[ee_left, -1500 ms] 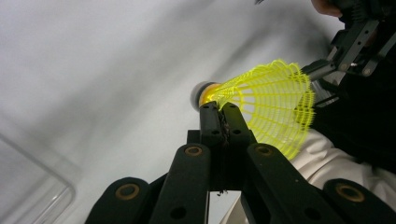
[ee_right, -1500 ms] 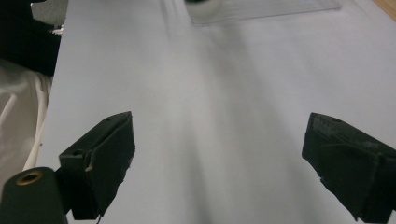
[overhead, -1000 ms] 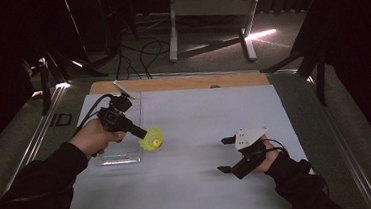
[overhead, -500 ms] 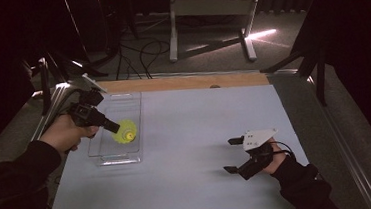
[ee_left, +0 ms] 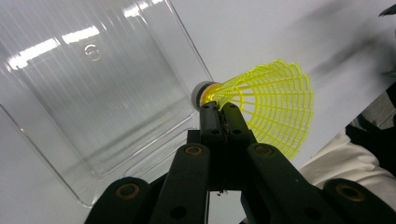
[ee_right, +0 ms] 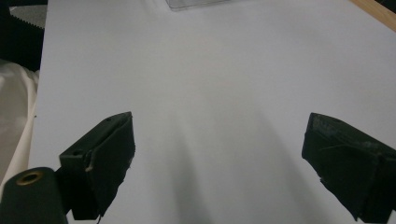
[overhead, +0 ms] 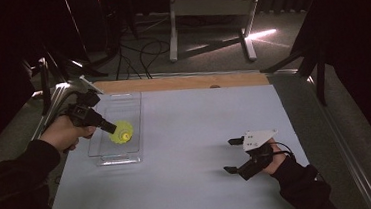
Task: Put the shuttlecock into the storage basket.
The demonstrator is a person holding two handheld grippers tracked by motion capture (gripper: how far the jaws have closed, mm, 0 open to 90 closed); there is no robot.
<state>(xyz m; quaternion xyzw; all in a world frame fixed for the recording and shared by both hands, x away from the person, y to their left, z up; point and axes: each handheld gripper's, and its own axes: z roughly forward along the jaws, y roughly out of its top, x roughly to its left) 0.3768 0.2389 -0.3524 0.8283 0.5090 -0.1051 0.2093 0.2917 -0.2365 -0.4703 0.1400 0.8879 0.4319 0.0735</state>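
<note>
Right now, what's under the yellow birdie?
Under the yellow shuttlecock, pinched by the left gripper, is the clear plastic tray. The tray floor directly beneath it is hidden in the high view.

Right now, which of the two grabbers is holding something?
The left gripper. Its jaws are pinched shut on the yellow shuttlecock, held over the clear tray. The right gripper sits open over the bare table with nothing between its jaws.
</note>
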